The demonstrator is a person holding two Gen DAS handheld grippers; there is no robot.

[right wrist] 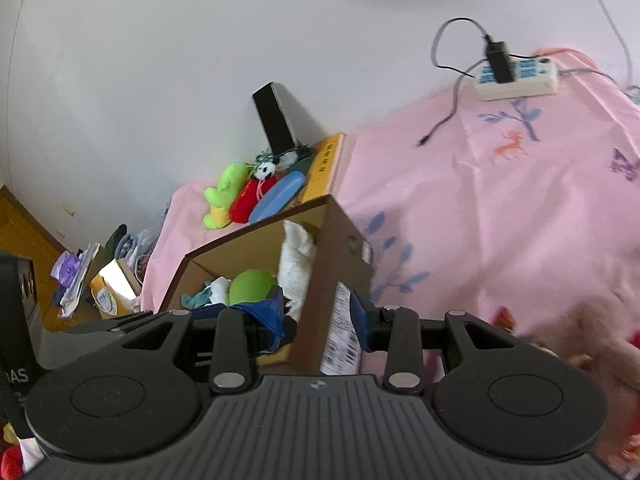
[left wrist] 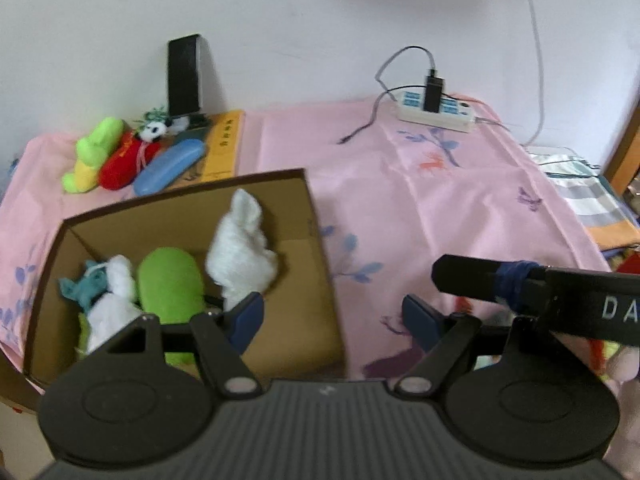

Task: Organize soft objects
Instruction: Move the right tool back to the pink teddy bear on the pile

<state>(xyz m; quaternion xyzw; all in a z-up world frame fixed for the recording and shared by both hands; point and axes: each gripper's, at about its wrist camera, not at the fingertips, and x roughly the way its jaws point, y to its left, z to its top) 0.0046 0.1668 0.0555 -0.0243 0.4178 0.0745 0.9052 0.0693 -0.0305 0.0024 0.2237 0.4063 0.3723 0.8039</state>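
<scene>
An open cardboard box (left wrist: 316,216) stands on the pink cloth. Inside it are a white plush (left wrist: 240,248), a green plush (left wrist: 170,280) and a teal-and-white plush (left wrist: 100,284). My left gripper (left wrist: 334,316) hangs open over the box's right wall, with nothing between its fingers. The right gripper (right wrist: 318,314) is also open; the box's near corner (right wrist: 328,280) shows beyond its gap, apart from the pads. Its black body (left wrist: 520,292) reaches in from the right of the left wrist view. A blurred pink plush (right wrist: 600,344) lies low on the right.
By the wall lie a green-yellow plush (left wrist: 96,152), a red plush (left wrist: 124,160), a small panda (left wrist: 154,130), a blue case (left wrist: 168,166), a yellow book (left wrist: 226,144) and a black slab (left wrist: 184,74). A power strip (left wrist: 436,112) with cables sits far right. Clutter (right wrist: 80,276) lies beyond the bed's left edge.
</scene>
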